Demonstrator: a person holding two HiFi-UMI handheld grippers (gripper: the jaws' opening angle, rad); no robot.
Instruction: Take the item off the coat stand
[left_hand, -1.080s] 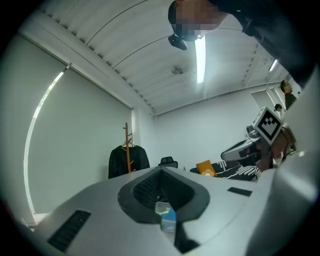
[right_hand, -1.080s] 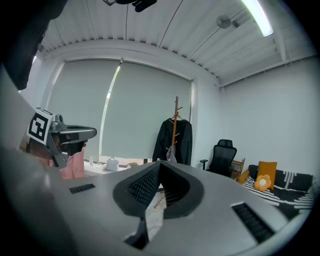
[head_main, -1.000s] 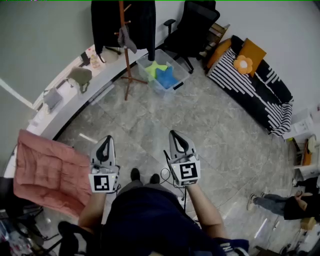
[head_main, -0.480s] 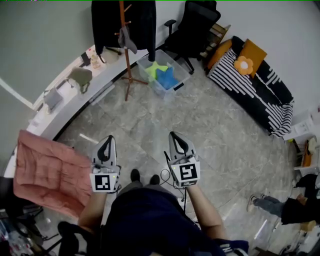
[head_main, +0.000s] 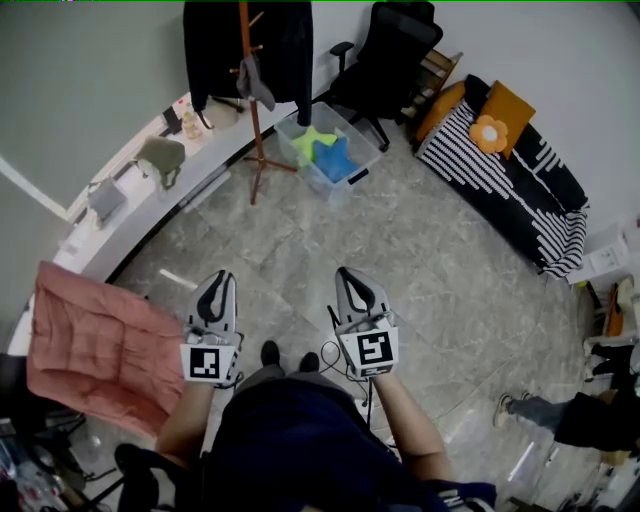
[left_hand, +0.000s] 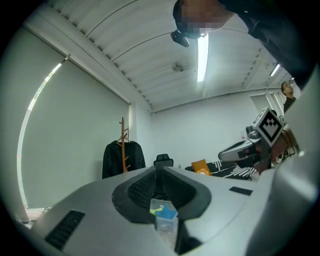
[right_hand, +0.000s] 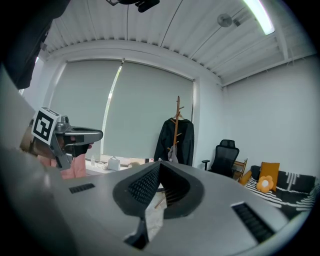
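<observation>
A wooden coat stand (head_main: 251, 110) stands far ahead by the wall. A black coat (head_main: 215, 45) and a small grey item (head_main: 256, 80) hang on it. In the right gripper view the coat stand (right_hand: 177, 112) carries the coat (right_hand: 184, 142) and the grey item (right_hand: 173, 154). The left gripper view shows the stand (left_hand: 122, 137) small and distant. My left gripper (head_main: 214, 285) and right gripper (head_main: 351, 279) are held low in front of the person, far from the stand. Both are shut with nothing between the jaws.
A clear bin (head_main: 345, 125) with yellow and blue things sits right of the stand. A black office chair (head_main: 385, 55) and a striped sofa (head_main: 510, 170) lie beyond. A curved white counter (head_main: 140, 190) and a pink padded chair (head_main: 95, 345) are at left. Another person's legs (head_main: 545, 412) show at right.
Both grippers stay almost where they were, drifting slightly. The person at the right edge has stepped further out of view.
</observation>
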